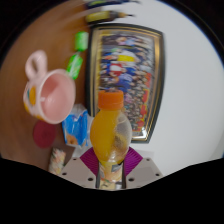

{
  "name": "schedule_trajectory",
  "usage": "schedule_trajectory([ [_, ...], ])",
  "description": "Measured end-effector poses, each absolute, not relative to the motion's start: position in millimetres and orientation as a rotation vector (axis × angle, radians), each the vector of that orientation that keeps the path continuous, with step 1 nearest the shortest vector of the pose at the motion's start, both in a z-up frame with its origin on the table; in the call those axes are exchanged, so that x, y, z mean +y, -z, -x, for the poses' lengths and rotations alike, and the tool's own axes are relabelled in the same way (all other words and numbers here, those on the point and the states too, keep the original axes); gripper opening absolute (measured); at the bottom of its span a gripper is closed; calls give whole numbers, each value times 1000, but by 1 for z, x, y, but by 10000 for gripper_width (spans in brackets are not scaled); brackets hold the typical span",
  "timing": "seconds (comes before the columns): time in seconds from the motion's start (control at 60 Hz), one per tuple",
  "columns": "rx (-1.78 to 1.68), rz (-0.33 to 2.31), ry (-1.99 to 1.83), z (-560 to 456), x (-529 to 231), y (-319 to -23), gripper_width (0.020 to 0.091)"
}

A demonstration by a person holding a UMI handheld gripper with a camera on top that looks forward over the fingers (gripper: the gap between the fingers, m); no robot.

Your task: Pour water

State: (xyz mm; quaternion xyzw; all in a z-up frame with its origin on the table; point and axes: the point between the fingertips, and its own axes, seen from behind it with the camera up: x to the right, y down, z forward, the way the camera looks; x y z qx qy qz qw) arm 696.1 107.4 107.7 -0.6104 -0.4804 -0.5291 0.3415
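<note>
Fingers point(110, 170) are clamped on a clear bottle point(111, 138) with an orange cap, one purple pad showing at the bottle's left flank and the lower body squeezed between both; the bottle rises straight ahead of them, roughly upright, its contents looking yellowish.

Largest thing beyond it is the pale worktop point(185, 90), which carries a framed colourful picture point(125, 75) lying flat behind the bottle. Left of the bottle is a pink cup point(48, 95) with a handle, its mouth turned towards the camera so the pale inside shows; it looks like the receiver for the pour. Just below the cup lies a dark red round object point(44, 133), and between that and the bottle a small blue and white packet point(76, 128). A green object point(77, 55) stands beyond the cup, too blurred to name.

The orange cap appears to be on, so I judge pouring cannot begin until that is settled. For the step in hand, carrying the bottle to the cup, keep the clamp firm and low, hold the bottle upright while travelling left, clear the packet, and bring the neck above the cup's rim before tipping slowly.
</note>
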Motion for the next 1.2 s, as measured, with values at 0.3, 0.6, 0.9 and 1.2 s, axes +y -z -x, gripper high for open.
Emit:
schedule_trajectory([
  [0.3,-484,1934,500,-679,91,-113,286],
  [0.6,-83,1999,-23,-680,103,-38,287],
  [0.9,-37,1989,-156,-672,108,7,301],
  [1.2,-133,2043,-107,-667,98,18,625],
])
